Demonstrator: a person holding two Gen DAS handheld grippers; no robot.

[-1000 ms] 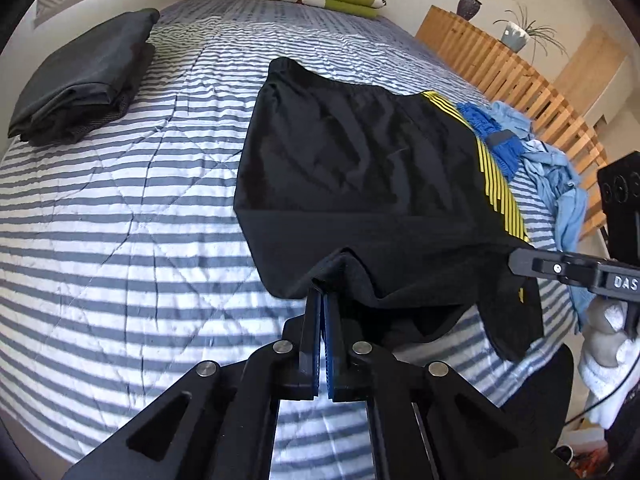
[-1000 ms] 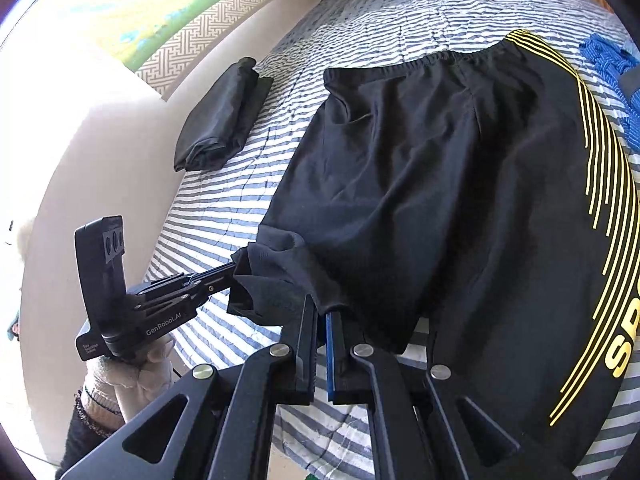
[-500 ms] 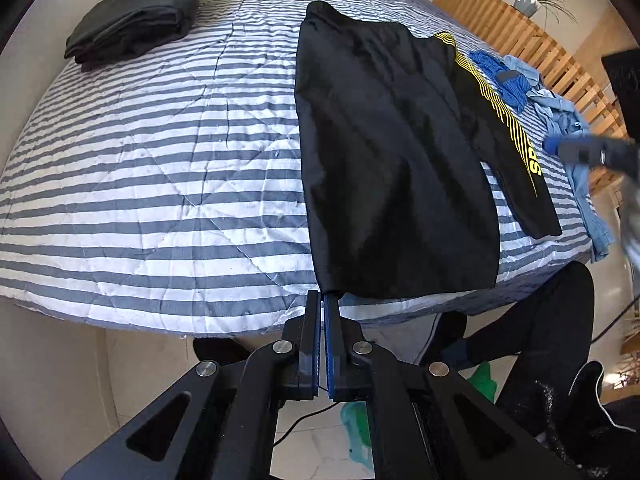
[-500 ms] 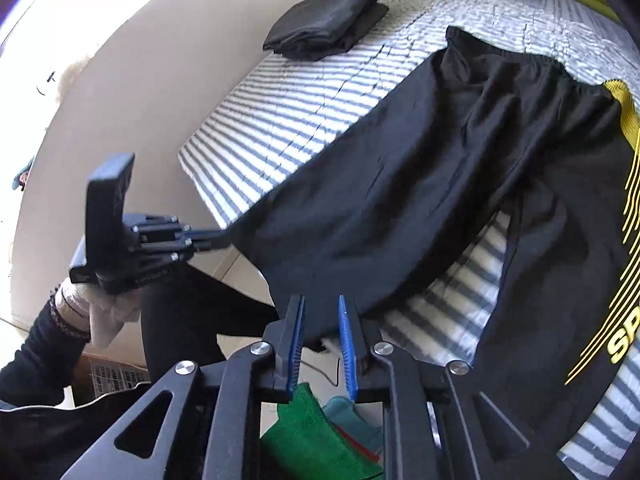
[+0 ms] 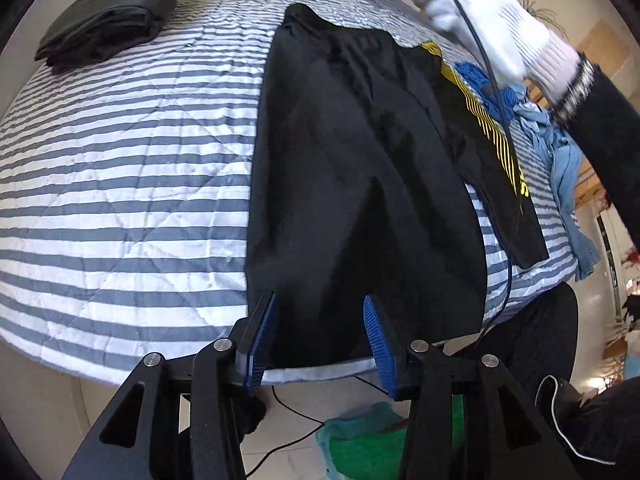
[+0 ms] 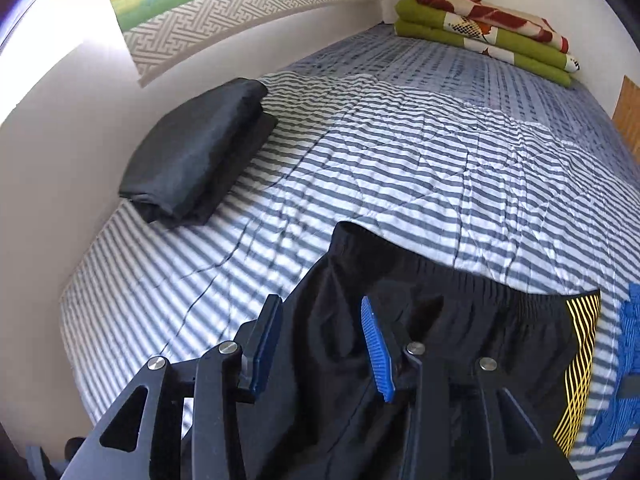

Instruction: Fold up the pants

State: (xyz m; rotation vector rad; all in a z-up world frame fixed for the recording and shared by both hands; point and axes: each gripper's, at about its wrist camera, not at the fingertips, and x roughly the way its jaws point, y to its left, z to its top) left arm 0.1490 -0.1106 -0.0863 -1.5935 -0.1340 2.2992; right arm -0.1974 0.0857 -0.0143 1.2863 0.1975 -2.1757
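Black pants [image 5: 352, 168] with yellow side stripes [image 5: 496, 140] lie lengthwise on the striped bed, one leg laid over the other, hems at the near edge. My left gripper [image 5: 320, 316] is open just above the leg hem at the bed's edge, holding nothing. In the right wrist view the elastic waistband [image 6: 452, 276] of the pants [image 6: 340, 360] lies just ahead, and my right gripper [image 6: 320, 320] hovers open over the fabric near the waist. In the left wrist view a gloved hand [image 5: 480, 12] holds the right tool above the waist end.
A folded dark garment [image 6: 196, 152] [image 5: 108, 16] lies near the wall. Green and red folded blankets [image 6: 484, 44] sit at the bed's head. Blue clothes [image 5: 560, 148] [image 6: 628, 360] lie to the right of the pants. A cable [image 5: 500, 152] hangs across the pants. Green cloth [image 5: 360, 440] lies on the floor.
Both grippers were shut on the leg hems and pulled them back to the bed's edge. Both have let go and opened; the right one has moved up to the waistband.
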